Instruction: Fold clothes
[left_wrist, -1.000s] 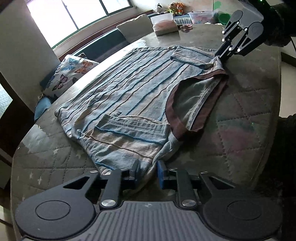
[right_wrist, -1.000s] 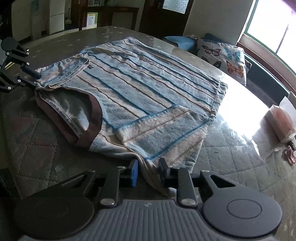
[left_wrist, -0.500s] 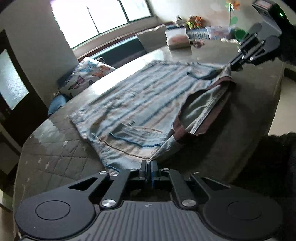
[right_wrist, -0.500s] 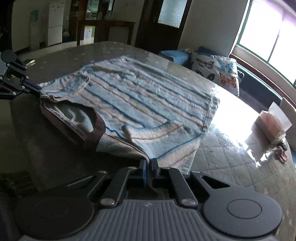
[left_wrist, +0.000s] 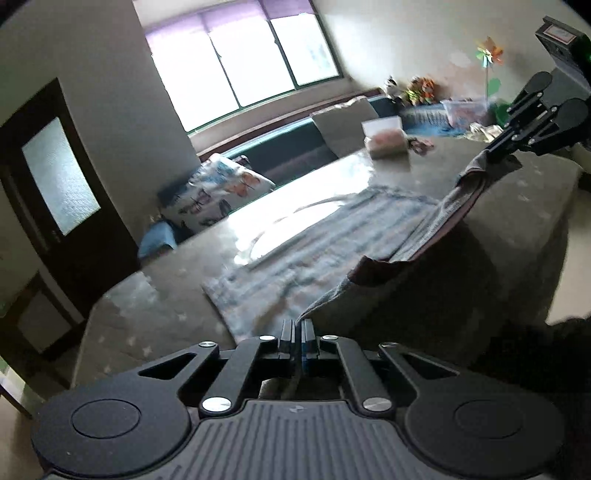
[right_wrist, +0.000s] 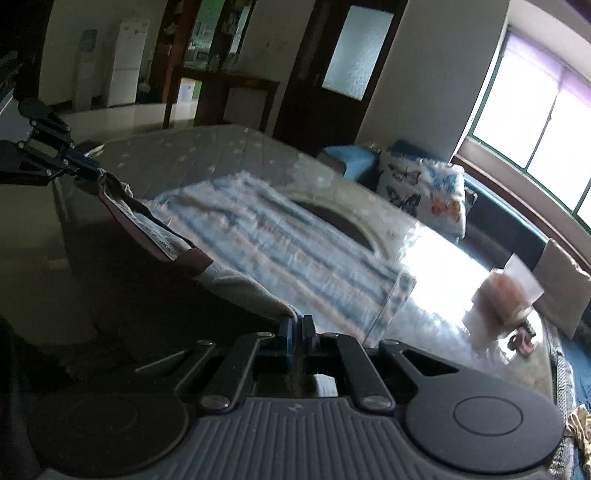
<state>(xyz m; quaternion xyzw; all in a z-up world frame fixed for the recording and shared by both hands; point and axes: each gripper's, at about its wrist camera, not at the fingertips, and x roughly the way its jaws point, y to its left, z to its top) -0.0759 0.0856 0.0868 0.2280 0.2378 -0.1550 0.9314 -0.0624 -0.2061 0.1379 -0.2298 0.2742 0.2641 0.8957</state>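
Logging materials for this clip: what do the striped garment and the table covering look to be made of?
Striped garment: soft knit, probably cotton, matte; it drapes limply between both shut grippers, with a brown ribbed collar. Table covering: quilted fabric, apparently under a clear glossy sheet, judging by window glare.

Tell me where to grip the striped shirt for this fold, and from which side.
Grip the striped shirt at its two shoulder corners beside the brown collar, coming in from the near table edge. That edge is lifted, the hem end lies flat, so it can be carried over. The left gripper and right gripper already pinch there, jaws shut.
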